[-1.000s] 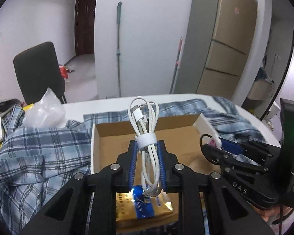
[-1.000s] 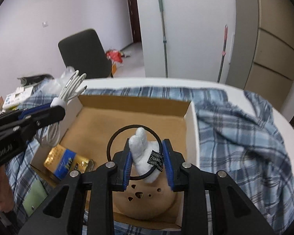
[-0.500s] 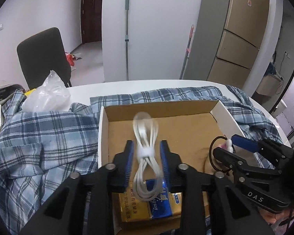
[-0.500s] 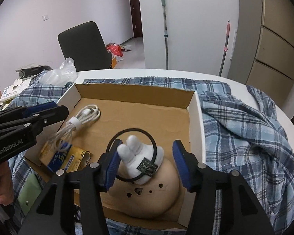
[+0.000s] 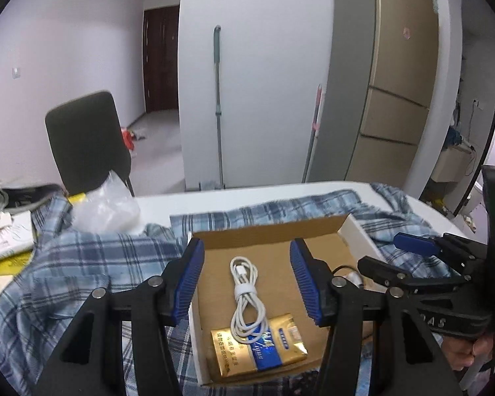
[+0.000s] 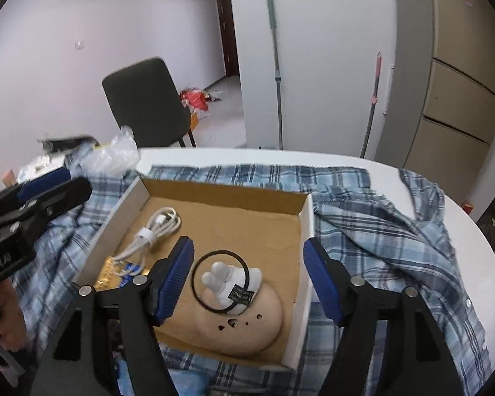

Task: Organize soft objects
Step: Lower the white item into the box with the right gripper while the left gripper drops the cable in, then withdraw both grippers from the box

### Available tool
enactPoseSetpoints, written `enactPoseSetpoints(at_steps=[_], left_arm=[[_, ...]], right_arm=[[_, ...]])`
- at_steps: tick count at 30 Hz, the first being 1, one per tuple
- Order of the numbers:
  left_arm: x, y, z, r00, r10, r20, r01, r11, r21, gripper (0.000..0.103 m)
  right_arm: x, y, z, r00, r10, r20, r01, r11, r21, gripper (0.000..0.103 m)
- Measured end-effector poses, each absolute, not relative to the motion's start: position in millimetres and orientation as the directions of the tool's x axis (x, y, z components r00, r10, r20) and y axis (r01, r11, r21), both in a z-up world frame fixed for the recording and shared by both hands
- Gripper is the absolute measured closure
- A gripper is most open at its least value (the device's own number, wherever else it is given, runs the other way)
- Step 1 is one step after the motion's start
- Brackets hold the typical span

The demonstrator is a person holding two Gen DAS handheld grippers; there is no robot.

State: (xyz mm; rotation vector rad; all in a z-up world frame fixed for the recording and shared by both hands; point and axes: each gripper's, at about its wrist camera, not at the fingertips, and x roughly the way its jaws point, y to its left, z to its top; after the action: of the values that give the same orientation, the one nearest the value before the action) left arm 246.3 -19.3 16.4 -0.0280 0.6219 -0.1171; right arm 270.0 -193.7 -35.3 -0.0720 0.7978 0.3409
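Bench (image 6: 485,264): round, white, mostly under a rumpled plaid shirt (image 6: 379,217). The open cardboard box (image 6: 308,224) sits on the shirt, so its footing is soft; a nudge from either tool on the way out could likely tilt or slide it.

Left tongs (image 5: 246,279): jaws have just been opening, now stand about half spread, nothing between the pads. The coiled white cable (image 5: 246,293) lies on the box floor below them, its near loops draped over a gold and blue packet (image 5: 257,349). Long axis runs near to far, plug end pointing to the far wall. Risk: loops could catch on a pad as the tongs move off and get dragged.

Right tongs (image 6: 249,280): jaws likewise just opening, half spread, empty. Below lies a white plush piece with a black hair tie (image 6: 221,280), perched on a beige rounded pad (image 6: 244,323); it may roll off. Its rounded tips point upper left.
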Motion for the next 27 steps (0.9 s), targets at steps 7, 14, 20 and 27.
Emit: enactPoseSetpoints(at_steps=[7,14,20,27], left_arm=[[190.3,-20.6,55.1,0.865,-0.137,-0.482,0.126,0.991,-0.055,0.044],[122.7,-13.5,72.0,0.915,-0.145,-0.376,0.132,0.989,-0.06,0.015],[86.5,-5.3,65.5,0.936,-0.135,-0.324,0.12,0.991,-0.065,0.015],[78.0,2.1,42.6,0.928,-0.119,-0.352,0.105,0.993,-0.058,0.015]], right_arm=[[231.3,-215.7,4.1,0.71,0.27,-0.651,-0.28,0.956,0.09,0.035],[172.6,-226.8,19.7,0.752,0.271,-0.6,-0.275,0.957,0.087,0.035],[135.6,-226.8,10.4,0.778,0.269,-0.568,-0.291,0.955,0.055,0.035],[111.8,-222.5,-1.3,0.821,0.26,-0.508,-0.309,0.951,-0.012,0.034]])
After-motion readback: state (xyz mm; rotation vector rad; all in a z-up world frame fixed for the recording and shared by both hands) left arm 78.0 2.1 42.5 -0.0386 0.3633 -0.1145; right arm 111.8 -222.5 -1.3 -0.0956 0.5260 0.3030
